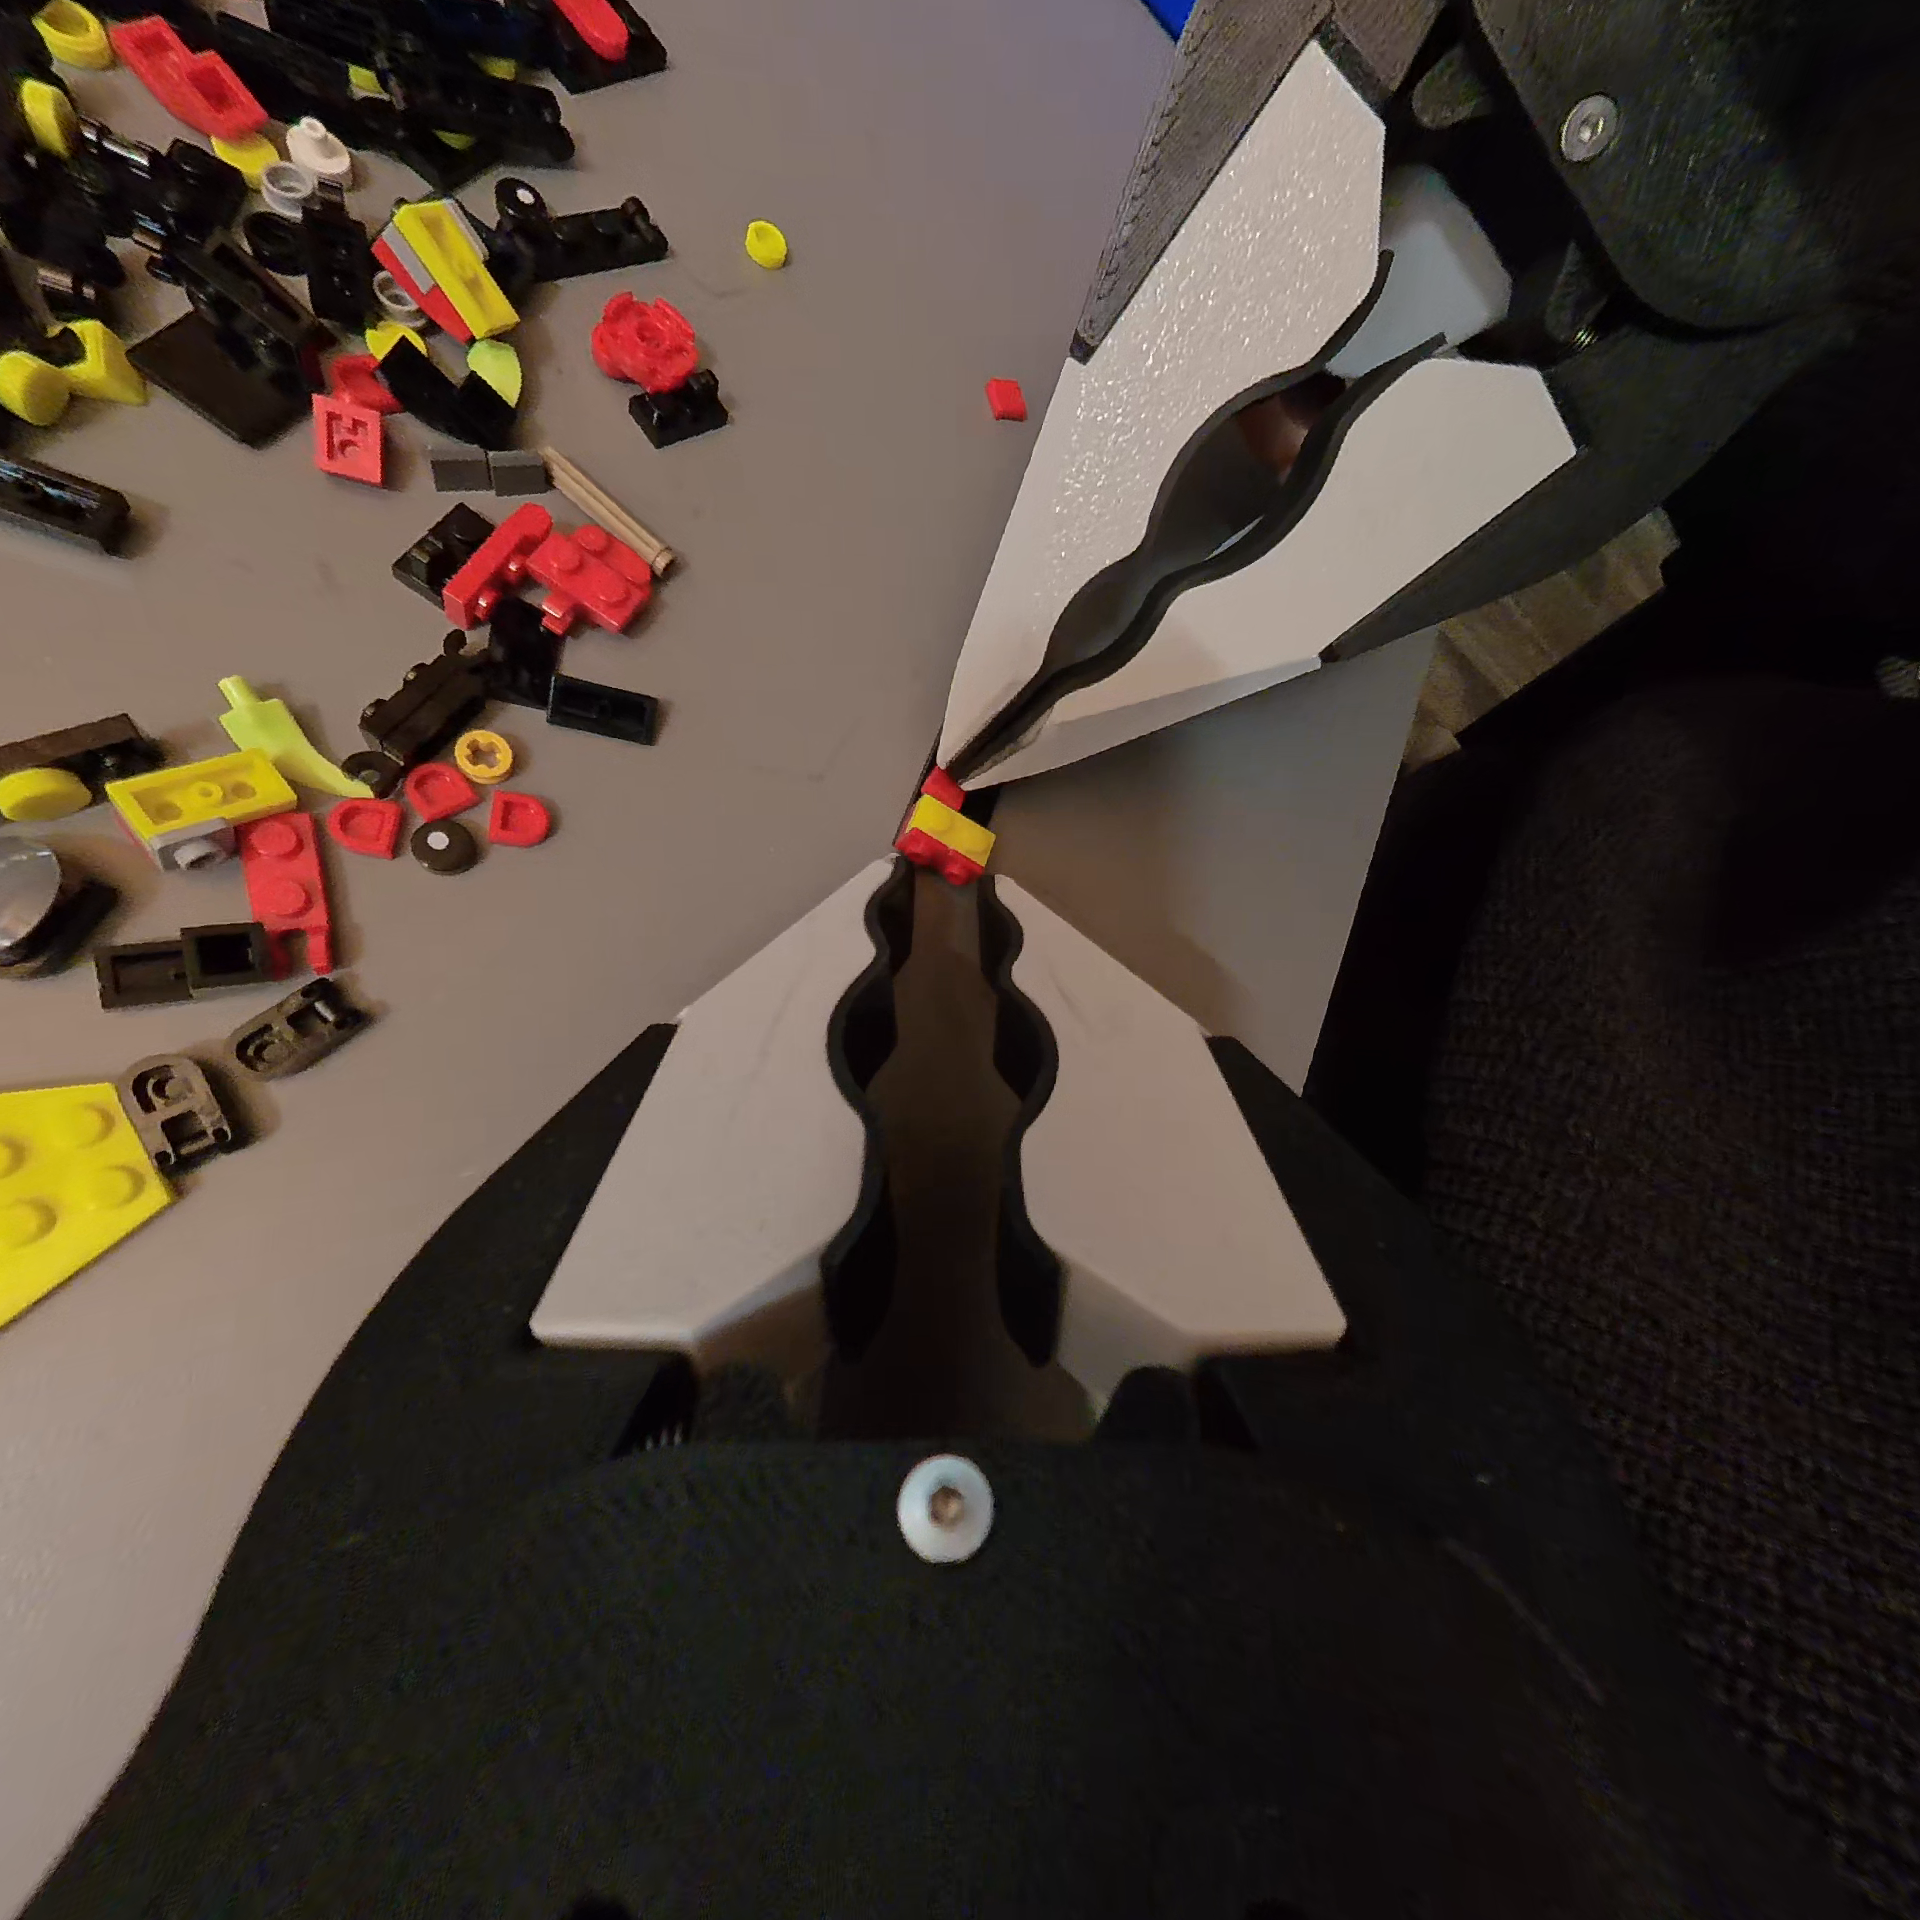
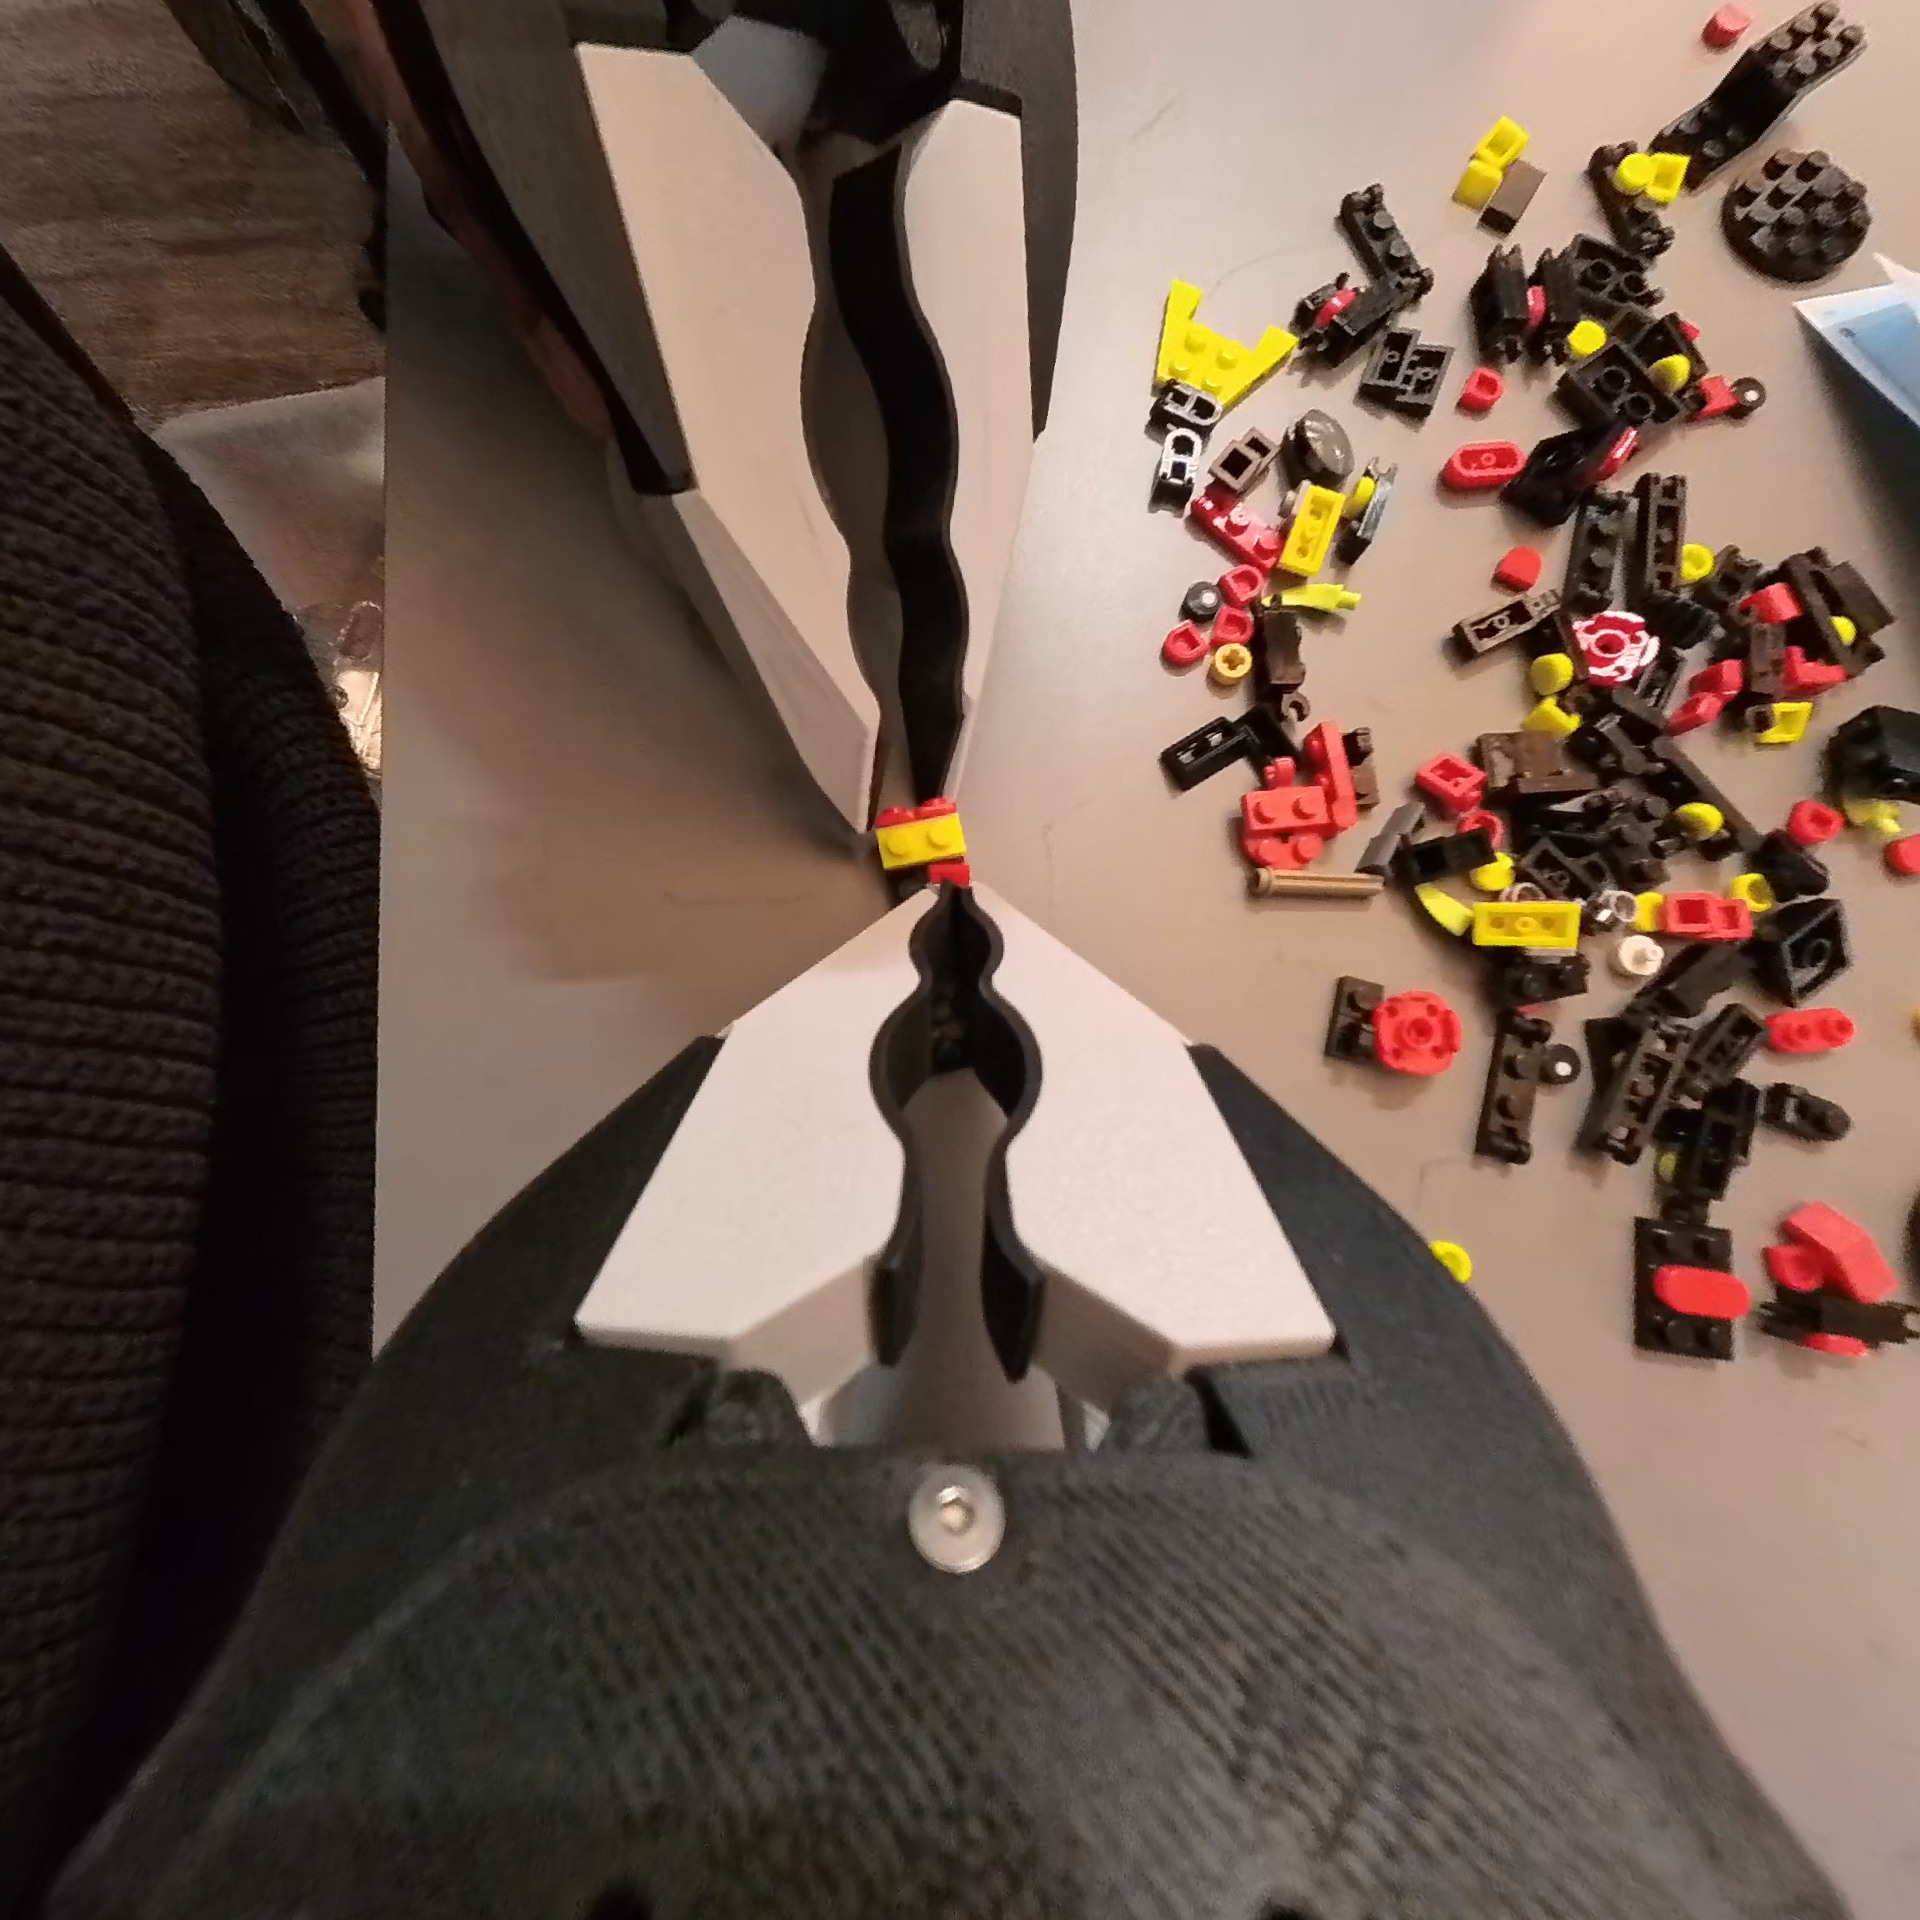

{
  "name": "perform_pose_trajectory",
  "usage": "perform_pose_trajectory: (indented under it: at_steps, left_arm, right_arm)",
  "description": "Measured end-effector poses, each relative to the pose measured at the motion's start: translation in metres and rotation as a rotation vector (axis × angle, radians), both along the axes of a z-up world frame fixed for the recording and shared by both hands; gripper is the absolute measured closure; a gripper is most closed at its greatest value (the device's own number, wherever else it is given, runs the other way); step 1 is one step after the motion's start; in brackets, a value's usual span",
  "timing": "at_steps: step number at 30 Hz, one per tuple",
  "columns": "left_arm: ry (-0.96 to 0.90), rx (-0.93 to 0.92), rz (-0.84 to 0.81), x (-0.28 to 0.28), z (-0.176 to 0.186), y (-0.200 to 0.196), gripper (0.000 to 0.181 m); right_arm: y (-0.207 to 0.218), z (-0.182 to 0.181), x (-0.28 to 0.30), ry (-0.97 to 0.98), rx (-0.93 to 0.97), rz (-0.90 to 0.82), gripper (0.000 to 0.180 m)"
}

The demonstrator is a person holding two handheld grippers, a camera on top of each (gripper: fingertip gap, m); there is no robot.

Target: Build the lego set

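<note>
A small stack of red and yellow Lego plates (image 1: 948, 831) hangs above the grey table (image 1: 852, 260) near its edge, held between the two grippers, which meet tip to tip. My left gripper (image 1: 940, 878) is shut on the stack's lower end. My right gripper (image 1: 951, 774) reaches in from the upper right and is shut on a small red piece (image 1: 941, 787) that touches the stack. In the right wrist view the right gripper (image 2: 948, 896) pinches the red piece (image 2: 948, 873) under the stack (image 2: 920, 837), and the left gripper (image 2: 914, 802) comes in from the top.
Loose black, red and yellow Lego parts (image 1: 312, 416) are spread over the table to the left, also seen in the right wrist view (image 2: 1610, 727). A yellow wedge plate (image 1: 62, 1184) lies near. A blue and white booklet (image 2: 1870, 343) lies at the right. A dark knit sleeve (image 2: 135, 935) is beside the table edge.
</note>
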State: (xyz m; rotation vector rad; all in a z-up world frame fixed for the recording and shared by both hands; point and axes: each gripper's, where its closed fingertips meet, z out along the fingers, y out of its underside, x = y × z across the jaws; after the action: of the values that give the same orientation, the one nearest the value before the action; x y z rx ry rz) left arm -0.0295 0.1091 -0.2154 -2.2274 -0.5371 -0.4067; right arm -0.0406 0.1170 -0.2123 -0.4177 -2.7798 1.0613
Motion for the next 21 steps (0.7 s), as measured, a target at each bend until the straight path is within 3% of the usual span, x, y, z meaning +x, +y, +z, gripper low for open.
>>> perform_pose_trajectory:
  at_steps: [21]
  left_arm:
    - [-0.001, 0.002, -0.002, -0.0001, -0.0003, 0.0004, 0.17]
  right_arm:
    - [0.0027, 0.0048, -0.0034, -0.018, -0.036, -0.007, 0.18]
